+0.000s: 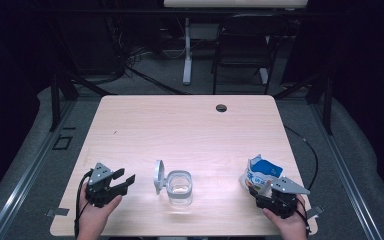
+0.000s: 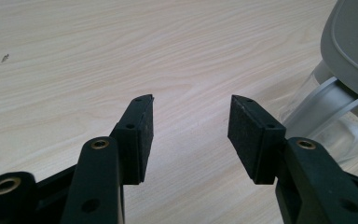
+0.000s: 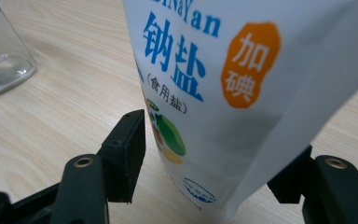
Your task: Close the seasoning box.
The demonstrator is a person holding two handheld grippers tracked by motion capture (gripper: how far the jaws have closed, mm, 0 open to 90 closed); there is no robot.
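Closing in on the salt bag [image 3: 242, 93], the right gripper [image 3: 214, 154] is straddling its lower part with jaws spread wide; the left pad is standing clear of the bag, and whether the right one is touching is hidden. The bag is standing near the table's [image 1: 180, 120] right front edge, well apart from the open glass jar [image 1: 179, 189]. Gripping well probably means pinching the bag above its base so that it is not buckling or tipping. The left gripper [image 2: 190, 130] is hanging spread and empty just beside the jar's raised lid [image 2: 352, 46].
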